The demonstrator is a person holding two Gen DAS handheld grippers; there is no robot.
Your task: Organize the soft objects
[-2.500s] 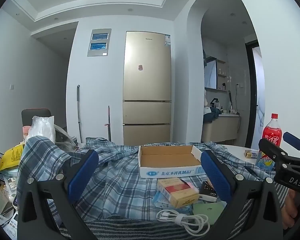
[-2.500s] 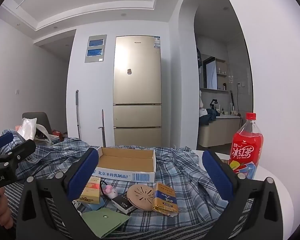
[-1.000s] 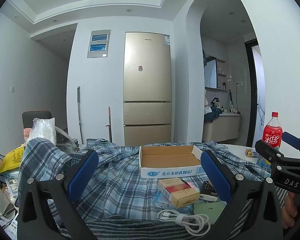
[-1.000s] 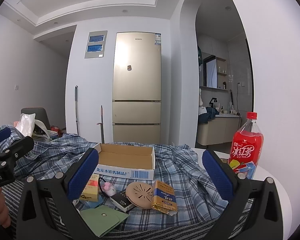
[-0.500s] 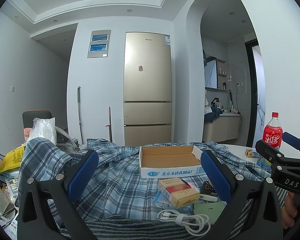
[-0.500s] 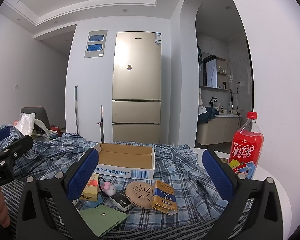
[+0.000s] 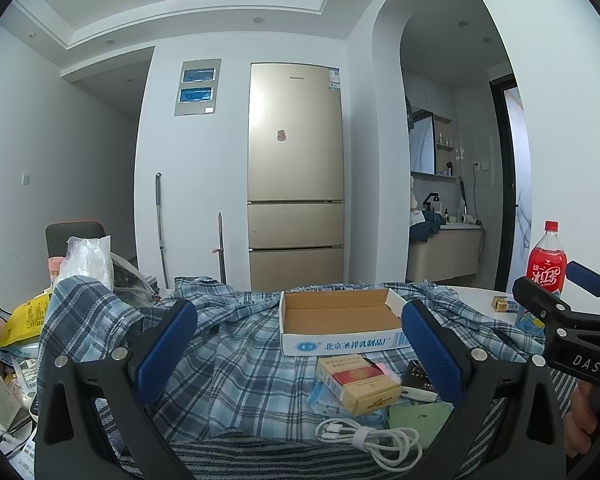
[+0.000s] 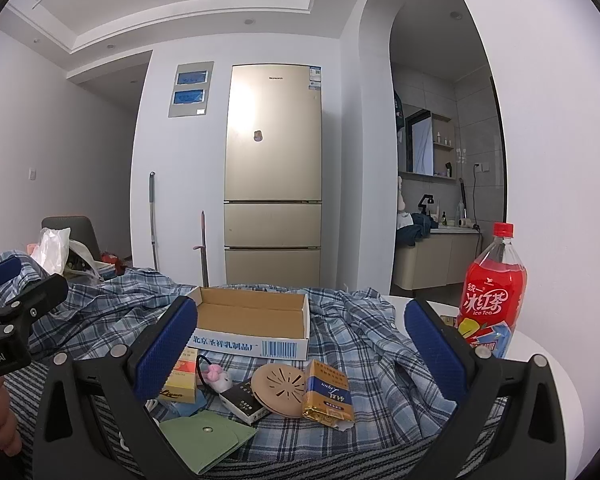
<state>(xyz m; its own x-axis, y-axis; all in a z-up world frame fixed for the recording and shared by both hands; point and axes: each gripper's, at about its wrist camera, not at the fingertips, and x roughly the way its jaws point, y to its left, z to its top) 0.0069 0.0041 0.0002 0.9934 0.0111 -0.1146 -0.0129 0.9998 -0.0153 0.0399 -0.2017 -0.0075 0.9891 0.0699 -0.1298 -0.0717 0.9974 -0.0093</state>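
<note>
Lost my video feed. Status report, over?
Left gripper and right gripper open, empty, above the table. Plaid shirt spread flat, ungrasped. Carton, cigarette packs, cable lying on it.

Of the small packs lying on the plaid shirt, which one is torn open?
The gold-and-blue pack beside the tan perforated disc; its near end is ragged.

A white round table (image 8: 540, 344) carries the load. A blue plaid shirt (image 8: 364, 344) is spread over most of it, with a grey striped cloth (image 7: 260, 454) along the near edge at 6 o'clock. On the bare tabletop at 3 o'clock stands a red iced-tea bottle (image 8: 494, 288), upright, with a small yellow pack (image 7: 504, 303) just beside it.
</note>
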